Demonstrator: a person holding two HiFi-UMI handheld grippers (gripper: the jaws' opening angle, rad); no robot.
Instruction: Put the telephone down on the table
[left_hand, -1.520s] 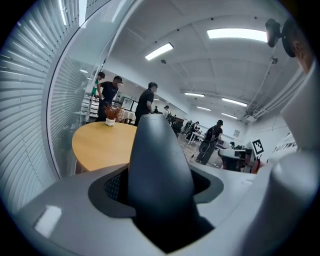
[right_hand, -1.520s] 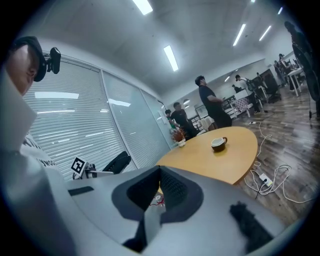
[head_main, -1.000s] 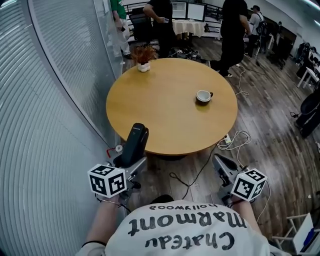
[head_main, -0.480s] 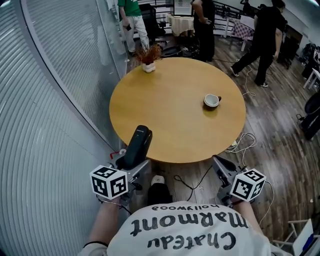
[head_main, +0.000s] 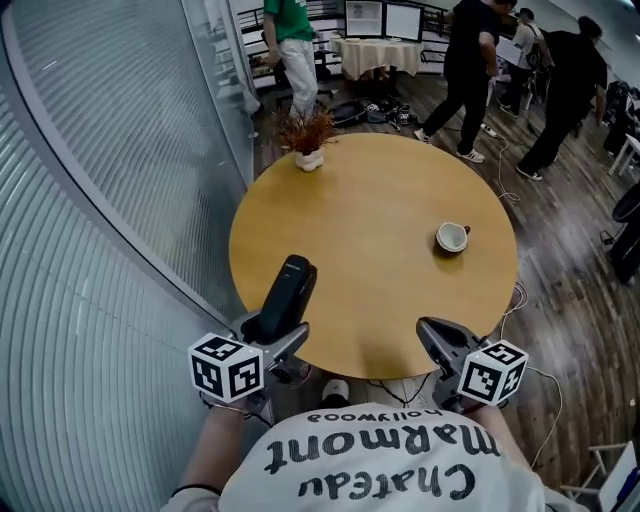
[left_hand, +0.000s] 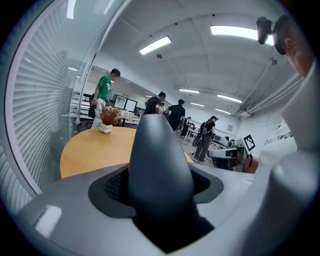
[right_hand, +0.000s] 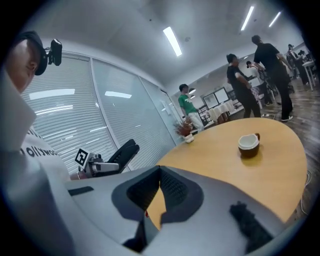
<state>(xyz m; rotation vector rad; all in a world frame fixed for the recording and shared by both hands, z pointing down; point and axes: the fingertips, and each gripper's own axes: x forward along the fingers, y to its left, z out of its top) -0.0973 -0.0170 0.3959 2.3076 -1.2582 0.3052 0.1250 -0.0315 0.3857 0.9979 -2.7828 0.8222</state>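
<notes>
The telephone (head_main: 286, 294) is a black handset, standing tilted up and away between the jaws of my left gripper (head_main: 273, 327), which is shut on its lower end. It hangs over the near left edge of the round wooden table (head_main: 370, 210). In the left gripper view the telephone (left_hand: 159, 167) fills the middle and hides the jaw tips. My right gripper (head_main: 438, 336) is at the table's near edge, its jaws together with nothing in them. The right gripper view shows the right gripper (right_hand: 160, 172) shut, with the telephone (right_hand: 121, 151) off to its left.
A white-and-brown cup (head_main: 452, 238) stands on the table's right side and a small potted plant (head_main: 308, 138) at its far edge. A ribbed glass wall (head_main: 110, 180) runs along the left. Several people walk behind the table. Cables (head_main: 520, 300) lie on the wooden floor.
Both grippers have come forward from short of the table to its near edge, the telephone still held. The people in the background have walked on.
</notes>
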